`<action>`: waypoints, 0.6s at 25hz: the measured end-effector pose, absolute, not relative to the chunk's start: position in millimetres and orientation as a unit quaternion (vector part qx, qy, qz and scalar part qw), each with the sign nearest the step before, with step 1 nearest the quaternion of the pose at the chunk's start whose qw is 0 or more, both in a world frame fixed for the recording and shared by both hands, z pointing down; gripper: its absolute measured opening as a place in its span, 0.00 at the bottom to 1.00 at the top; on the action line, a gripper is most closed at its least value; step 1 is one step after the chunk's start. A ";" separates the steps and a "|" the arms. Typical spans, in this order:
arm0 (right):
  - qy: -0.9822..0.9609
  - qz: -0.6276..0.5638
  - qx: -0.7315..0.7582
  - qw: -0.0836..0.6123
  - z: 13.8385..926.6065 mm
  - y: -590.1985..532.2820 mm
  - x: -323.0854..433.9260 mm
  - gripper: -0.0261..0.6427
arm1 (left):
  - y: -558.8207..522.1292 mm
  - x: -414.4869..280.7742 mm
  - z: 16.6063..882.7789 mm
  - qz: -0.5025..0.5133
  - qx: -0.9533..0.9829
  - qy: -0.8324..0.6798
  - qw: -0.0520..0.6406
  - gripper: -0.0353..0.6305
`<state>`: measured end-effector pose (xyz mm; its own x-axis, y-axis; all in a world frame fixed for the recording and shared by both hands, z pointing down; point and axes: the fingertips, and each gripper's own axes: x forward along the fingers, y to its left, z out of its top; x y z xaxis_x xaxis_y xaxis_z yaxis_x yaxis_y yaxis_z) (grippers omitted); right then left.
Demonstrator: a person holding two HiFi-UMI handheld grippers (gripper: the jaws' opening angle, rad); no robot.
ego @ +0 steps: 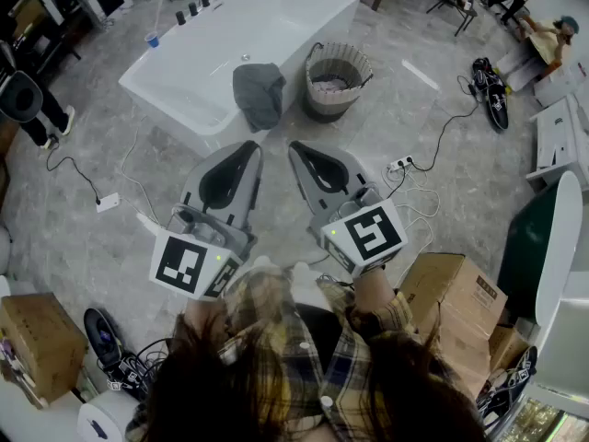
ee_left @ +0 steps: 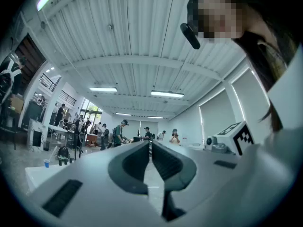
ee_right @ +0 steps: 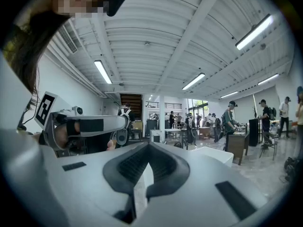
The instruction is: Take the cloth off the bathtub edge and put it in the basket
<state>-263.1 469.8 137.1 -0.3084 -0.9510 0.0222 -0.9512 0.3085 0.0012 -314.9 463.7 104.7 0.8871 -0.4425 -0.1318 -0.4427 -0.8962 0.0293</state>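
Note:
A dark grey cloth (ego: 259, 94) hangs over the near edge of the white bathtub (ego: 304, 17). Just right of it stands a round woven basket (ego: 338, 82) with pale fabric inside. My left gripper (ego: 253, 147) and right gripper (ego: 296, 147) are held side by side in front of the person's chest, well short of the cloth, both shut and empty. In the left gripper view the left gripper (ee_left: 150, 143) points level into the room with jaws together. The right gripper (ee_right: 148, 144) looks the same in the right gripper view, with the bathtub's (ee_right: 215, 155) corner past its tip.
Cables and a power strip (ego: 401, 164) lie on the floor right of the grippers; another cable and plug (ego: 108, 202) lie left. Cardboard boxes (ego: 457, 297) stand at the lower right and one box (ego: 35, 342) at the lower left. A blue cup (ego: 153, 40) sits on the tub's far rim.

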 end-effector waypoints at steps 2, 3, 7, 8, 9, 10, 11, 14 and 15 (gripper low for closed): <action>-0.808 0.003 0.589 0.012 136.9 473.1 -258.8 0.06 | 467.1 -311.9 105.0 0.068 -0.971 0.229 0.001 0.10; -0.807 0.002 0.590 0.012 136.9 475.0 -256.6 0.06 | 468.9 -310.5 105.1 0.067 -0.971 0.230 0.002 0.10; -0.806 0.000 0.592 0.011 140.4 486.5 -248.9 0.06 | 479.7 -305.6 106.0 0.067 -0.970 0.232 0.007 0.10; -0.806 0.002 0.592 0.012 142.0 490.1 -247.4 0.06 | 483.2 -304.8 106.2 0.068 -0.970 0.232 0.007 0.10; -0.806 0.003 0.591 0.011 143.0 493.5 -246.0 0.06 | 486.5 -304.2 106.2 0.068 -0.970 0.233 0.007 0.10; -0.807 0.005 0.590 0.009 143.3 496.7 -244.7 0.06 | 489.4 -303.8 106.1 0.068 -0.970 0.233 0.007 0.10; -0.808 0.006 0.590 0.006 142.9 499.7 -243.0 0.06 | 492.0 -303.6 105.7 0.068 -0.970 0.235 0.007 0.10; -0.807 0.008 0.590 -0.003 141.3 510.3 -235.1 0.06 | 500.0 -302.5 104.5 0.067 -0.968 0.240 0.009 0.10; -0.807 0.007 0.590 -0.004 140.6 514.9 -232.7 0.06 | 503.5 -302.1 104.6 0.067 -0.968 0.242 0.010 0.10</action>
